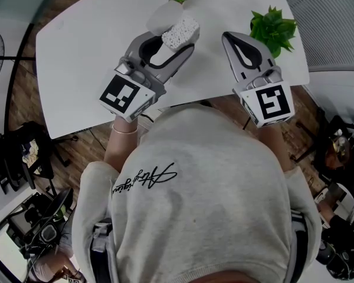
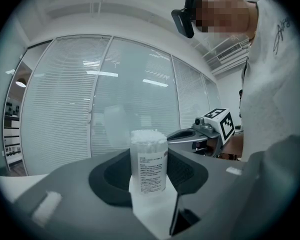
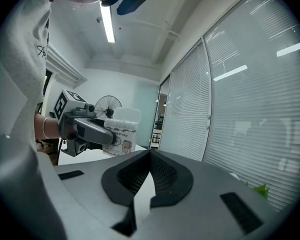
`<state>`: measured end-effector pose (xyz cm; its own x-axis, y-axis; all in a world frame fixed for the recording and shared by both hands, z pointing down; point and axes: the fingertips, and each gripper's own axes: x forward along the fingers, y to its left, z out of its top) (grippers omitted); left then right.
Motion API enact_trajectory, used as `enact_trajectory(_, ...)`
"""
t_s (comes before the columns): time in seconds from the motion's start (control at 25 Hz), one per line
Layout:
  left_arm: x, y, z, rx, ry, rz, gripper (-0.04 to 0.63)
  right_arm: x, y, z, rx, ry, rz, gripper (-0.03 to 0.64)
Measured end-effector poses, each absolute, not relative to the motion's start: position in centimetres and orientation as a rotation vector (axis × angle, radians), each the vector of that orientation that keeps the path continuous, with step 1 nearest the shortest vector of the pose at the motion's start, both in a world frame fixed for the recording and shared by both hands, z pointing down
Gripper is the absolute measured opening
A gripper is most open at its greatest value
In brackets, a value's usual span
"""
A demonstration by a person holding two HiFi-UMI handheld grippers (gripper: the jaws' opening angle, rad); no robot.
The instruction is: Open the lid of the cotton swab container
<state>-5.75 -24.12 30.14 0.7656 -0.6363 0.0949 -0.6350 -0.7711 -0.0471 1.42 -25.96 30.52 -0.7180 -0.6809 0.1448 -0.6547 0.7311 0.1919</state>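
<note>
Left hand-held gripper (image 1: 174, 42) | pinching cotton swab container (image 2: 149, 159) | right hand-held gripper (image 3: 150, 156) pressed together

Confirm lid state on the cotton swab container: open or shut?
Open. The translucent lid is swung back off the mouth of the cotton swab container, and the swab tips show bare at the top.

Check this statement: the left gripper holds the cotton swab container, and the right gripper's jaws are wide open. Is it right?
No. The right gripper view shows the right gripper with its jaws shut and empty. The left gripper does hold the cotton swab container.
</note>
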Motion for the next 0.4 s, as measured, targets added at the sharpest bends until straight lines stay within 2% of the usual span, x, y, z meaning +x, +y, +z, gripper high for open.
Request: enact_trajectory(0.4, -5.48, -23.97, 30.22, -2.955, 1.008, -0.169, 0.186, 1.26, -25.74, 30.57, 1.089, -2.734, -0.164, 0.002)
